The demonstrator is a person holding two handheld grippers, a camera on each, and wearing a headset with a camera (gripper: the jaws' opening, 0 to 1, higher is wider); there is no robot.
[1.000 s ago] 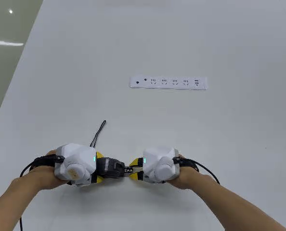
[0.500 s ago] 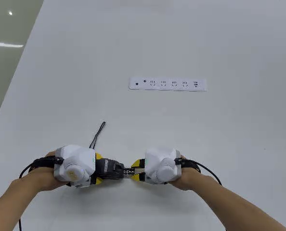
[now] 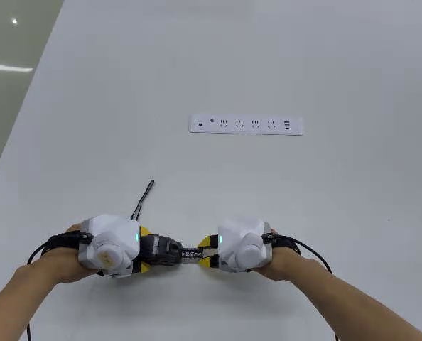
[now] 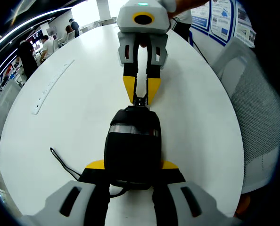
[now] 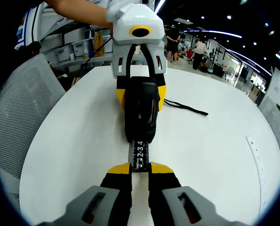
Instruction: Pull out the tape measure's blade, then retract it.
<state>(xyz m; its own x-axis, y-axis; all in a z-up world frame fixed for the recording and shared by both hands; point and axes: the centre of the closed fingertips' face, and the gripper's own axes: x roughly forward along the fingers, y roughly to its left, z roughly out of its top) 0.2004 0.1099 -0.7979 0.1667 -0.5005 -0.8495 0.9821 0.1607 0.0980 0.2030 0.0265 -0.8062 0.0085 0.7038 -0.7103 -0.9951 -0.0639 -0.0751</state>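
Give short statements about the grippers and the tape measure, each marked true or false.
1. The left gripper is shut on the black plastic tape measure case. True.
2. The dark numbered blade is fully inside the case. False: a short length is out.
3. The right gripper is open. False: it is shut on the blade's tip.
4. The long white power strip lies on the white table, apart from both grippers. True.

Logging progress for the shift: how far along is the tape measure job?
Done: the left gripper clamps the tape measure case, and the right gripper pinches the blade at its end. In hand: the pull-out, with a short stretch showing, digits 2 to 4. Left: most of the pull, then the retraction.
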